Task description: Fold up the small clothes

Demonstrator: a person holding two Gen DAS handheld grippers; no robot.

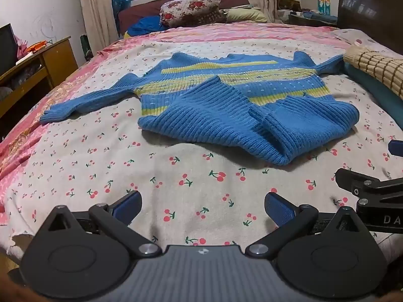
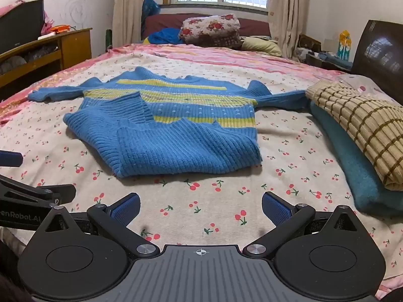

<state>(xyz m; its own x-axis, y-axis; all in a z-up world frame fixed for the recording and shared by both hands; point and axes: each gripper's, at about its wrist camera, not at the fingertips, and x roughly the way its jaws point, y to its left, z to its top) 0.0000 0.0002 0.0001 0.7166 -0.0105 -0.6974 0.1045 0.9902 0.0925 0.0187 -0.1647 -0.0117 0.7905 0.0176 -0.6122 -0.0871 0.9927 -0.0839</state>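
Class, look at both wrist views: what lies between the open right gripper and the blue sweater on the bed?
Only bare cherry-print sheet lies between the right gripper and the sweater, shown in the right wrist view.

Bare cherry-print bedsheet (image 2: 201,216) lies open in front of the blue sweater (image 2: 176,136). Stacked folded clothes (image 2: 360,136) crowd its right side, touching one sleeve; the left is clear.

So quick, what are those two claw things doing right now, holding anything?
Left gripper: fingers open, holding nothing.
Right gripper: fingers open, holding nothing; the blue sweater lies ahead, untouched.
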